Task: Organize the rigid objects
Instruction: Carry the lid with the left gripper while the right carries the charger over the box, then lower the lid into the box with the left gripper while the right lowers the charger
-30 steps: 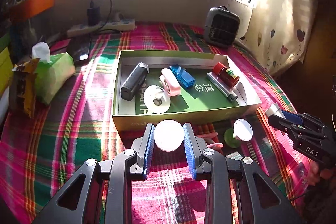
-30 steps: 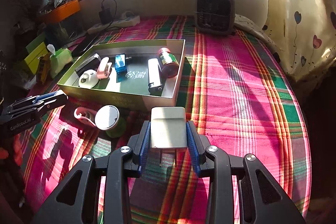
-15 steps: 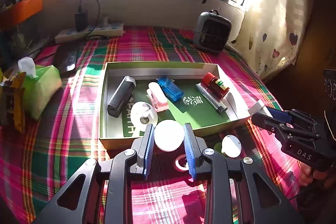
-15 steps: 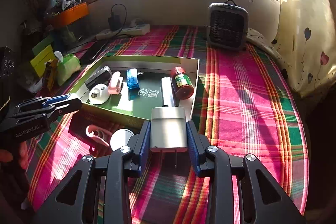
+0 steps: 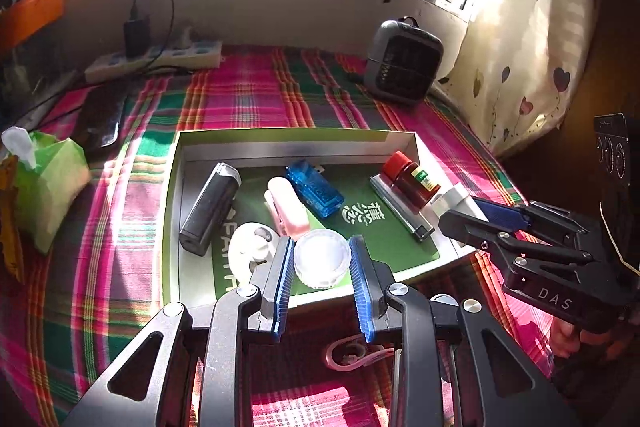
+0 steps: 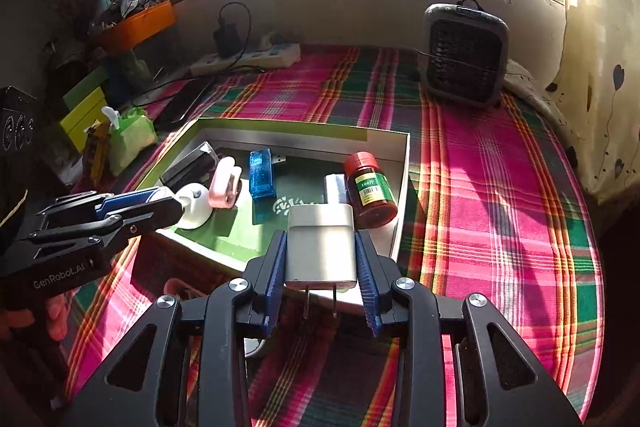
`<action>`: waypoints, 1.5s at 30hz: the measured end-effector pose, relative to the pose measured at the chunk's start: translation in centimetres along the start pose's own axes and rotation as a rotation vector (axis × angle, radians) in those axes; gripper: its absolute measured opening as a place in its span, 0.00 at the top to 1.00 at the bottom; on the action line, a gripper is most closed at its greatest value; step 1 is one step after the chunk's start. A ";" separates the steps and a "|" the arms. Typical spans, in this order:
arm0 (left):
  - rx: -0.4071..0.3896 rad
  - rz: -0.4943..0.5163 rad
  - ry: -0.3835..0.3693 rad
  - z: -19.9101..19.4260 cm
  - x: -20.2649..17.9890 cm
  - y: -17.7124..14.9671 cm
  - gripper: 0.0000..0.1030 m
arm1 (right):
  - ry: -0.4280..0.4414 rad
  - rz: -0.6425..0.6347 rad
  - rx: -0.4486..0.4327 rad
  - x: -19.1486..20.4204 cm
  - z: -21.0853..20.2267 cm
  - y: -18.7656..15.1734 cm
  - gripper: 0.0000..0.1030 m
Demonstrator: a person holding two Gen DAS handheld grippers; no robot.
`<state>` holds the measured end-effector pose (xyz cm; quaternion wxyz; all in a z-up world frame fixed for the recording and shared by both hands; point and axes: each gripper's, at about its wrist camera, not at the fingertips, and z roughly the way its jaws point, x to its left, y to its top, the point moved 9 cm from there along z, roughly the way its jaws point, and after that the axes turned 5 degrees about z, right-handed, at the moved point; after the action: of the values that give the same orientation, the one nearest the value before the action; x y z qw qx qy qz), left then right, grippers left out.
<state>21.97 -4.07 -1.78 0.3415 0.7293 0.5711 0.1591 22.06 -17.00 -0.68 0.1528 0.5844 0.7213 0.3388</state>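
Two grippers are seen over a plaid cloth (image 6: pixel 500 187), each carrying one item. The left gripper (image 5: pixel 322 263) is clamped on one round white lid-like disc (image 5: pixel 322 259), its blue pads pressed against the disc's sides, and is held above the near edge of one shallow green box (image 5: pixel 296 135). The right gripper (image 6: pixel 322 259) is clamped on one white plug adapter (image 6: pixel 322 243), from whose lower face two metal prongs are seen to project; it is held above the near right corner of the same box.

Six loose things are counted inside the box: one long black block (image 5: pixel 210 207) at the left, one white round holder (image 5: pixel 252 247), one pink clip-shaped piece (image 5: pixel 288 207), one blue translucent stick (image 5: pixel 316 193), one grey bar (image 5: pixel 400 213), and one red-capped bottle (image 6: pixel 370 191) lying on its side against the right wall, just beside the grey bar.

On the cloth in front of the box, one pink hook-shaped item (image 5: pixel 352 355) is partly hidden behind the left gripper's frame.

Farther back are seen one small grey heater (image 6: pixel 464 55), one white power strip (image 5: pixel 156 59) with one black charger plugged in, and one green tissue pack (image 5: pixel 48 183) at the left.
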 end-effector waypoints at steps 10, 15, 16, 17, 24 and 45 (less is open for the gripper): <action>0.026 -0.014 0.000 1.8 0.4 0.0 0.74 | 0.005 -0.023 0.036 0.2 2.6 1.5 0.66; 0.039 -0.007 0.008 2.5 0.4 -0.1 0.74 | 0.012 -0.036 0.049 0.7 4.0 2.3 0.66; 0.039 -0.002 0.010 2.5 0.4 -0.1 0.74 | 0.011 -0.038 0.052 0.8 4.3 2.4 0.66; 0.041 0.002 0.012 2.7 0.4 -0.1 0.74 | 0.011 -0.040 0.054 0.9 4.6 2.6 0.66; 0.060 0.007 0.004 3.6 0.2 -0.3 0.74 | 0.014 -0.054 0.069 1.2 6.2 3.3 0.66; 0.074 0.011 0.002 4.7 0.4 -0.5 0.74 | 0.021 -0.101 0.098 2.0 8.7 3.7 0.66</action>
<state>24.60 -5.10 -5.54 0.3127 0.7443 0.5731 0.1405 29.63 -12.10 -4.09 0.1334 0.5505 0.7671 0.3010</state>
